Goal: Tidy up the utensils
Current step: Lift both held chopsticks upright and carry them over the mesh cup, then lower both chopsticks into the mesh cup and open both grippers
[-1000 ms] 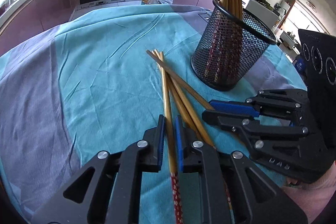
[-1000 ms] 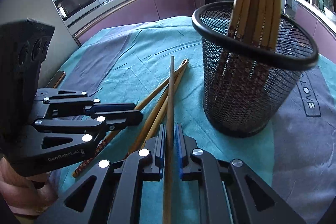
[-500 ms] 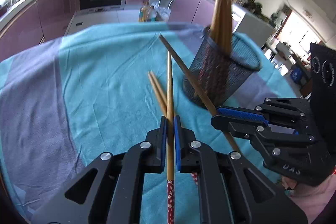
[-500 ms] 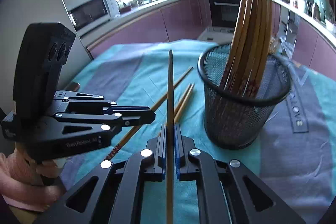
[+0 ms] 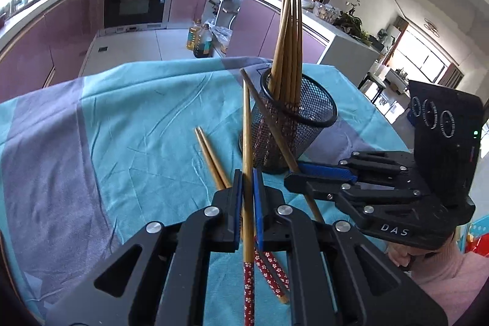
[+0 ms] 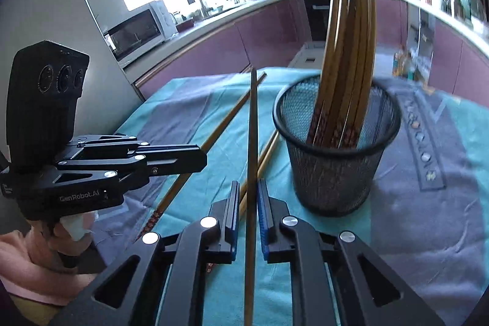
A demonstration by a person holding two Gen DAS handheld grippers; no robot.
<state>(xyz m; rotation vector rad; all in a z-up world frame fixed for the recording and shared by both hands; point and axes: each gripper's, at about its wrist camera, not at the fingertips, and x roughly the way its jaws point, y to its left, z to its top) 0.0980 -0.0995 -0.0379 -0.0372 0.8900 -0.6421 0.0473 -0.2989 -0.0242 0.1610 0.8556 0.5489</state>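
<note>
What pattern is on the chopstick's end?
Red with small white flowers on the chopstick, clearest in the left wrist view.

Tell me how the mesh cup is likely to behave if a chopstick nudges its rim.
The mesh cup is probably light: thin wire mesh, see-through. It may tip, since the tall chopsticks inside all lean to one side, well above the rim. It could also slide, as it stands on a loose, wrinkled cloth.
</note>
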